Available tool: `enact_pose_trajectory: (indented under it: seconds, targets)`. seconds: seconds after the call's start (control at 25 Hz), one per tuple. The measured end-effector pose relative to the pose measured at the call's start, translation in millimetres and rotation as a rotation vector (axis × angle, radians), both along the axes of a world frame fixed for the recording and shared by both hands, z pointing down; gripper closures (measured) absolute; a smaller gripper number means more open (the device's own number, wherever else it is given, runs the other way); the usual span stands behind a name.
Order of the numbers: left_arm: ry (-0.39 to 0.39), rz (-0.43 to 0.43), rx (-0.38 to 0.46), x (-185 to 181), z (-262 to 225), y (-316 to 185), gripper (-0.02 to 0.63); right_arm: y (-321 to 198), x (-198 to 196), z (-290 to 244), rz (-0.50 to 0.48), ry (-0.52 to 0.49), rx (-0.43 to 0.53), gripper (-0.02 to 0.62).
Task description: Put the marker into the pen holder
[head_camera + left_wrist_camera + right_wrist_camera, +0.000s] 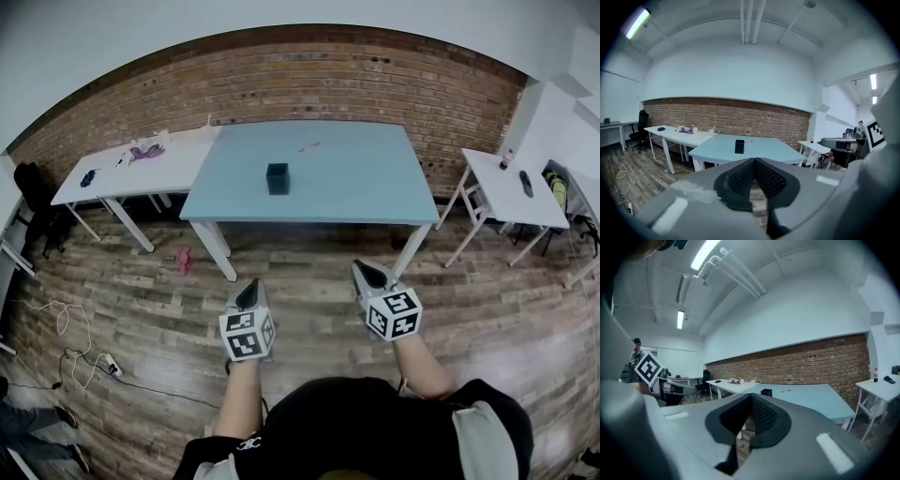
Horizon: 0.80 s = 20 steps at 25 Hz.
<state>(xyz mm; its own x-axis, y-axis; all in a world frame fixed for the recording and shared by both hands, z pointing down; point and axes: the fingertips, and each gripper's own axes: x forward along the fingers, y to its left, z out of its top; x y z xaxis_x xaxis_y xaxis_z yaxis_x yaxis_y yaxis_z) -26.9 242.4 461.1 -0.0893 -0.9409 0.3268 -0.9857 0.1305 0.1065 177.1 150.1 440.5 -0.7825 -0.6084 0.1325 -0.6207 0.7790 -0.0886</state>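
Observation:
A black square pen holder stands upright near the middle of the light blue table. A thin pink marker lies flat farther back on the same table. The holder and marker also show small in the left gripper view, and the holder and marker in the right gripper view. My left gripper and right gripper hover over the wooden floor, well short of the table's front edge. Both are shut with nothing between the jaws.
A white table with a purple object and small items stands at the left. Another white table at the right carries a bottle and a dark object. A pink item and cables lie on the floor. A brick wall runs behind.

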Motion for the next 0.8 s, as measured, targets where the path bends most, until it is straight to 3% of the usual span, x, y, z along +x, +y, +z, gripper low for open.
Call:
enact_pose_trajectory:
  seconds: [0.4, 0.8]
  targets:
    - [0.020, 0.001, -0.002, -27.0, 8.2, 12.1, 0.601, 18.3, -15.7, 13.3, 0.008, 0.023, -0.014, 0.591]
    - [-0.015, 0.033, 0.005, -25.6, 9.2, -24.1, 0.601, -9.4, -8.4, 22.3, 0.015, 0.026, -0.003, 0.591]
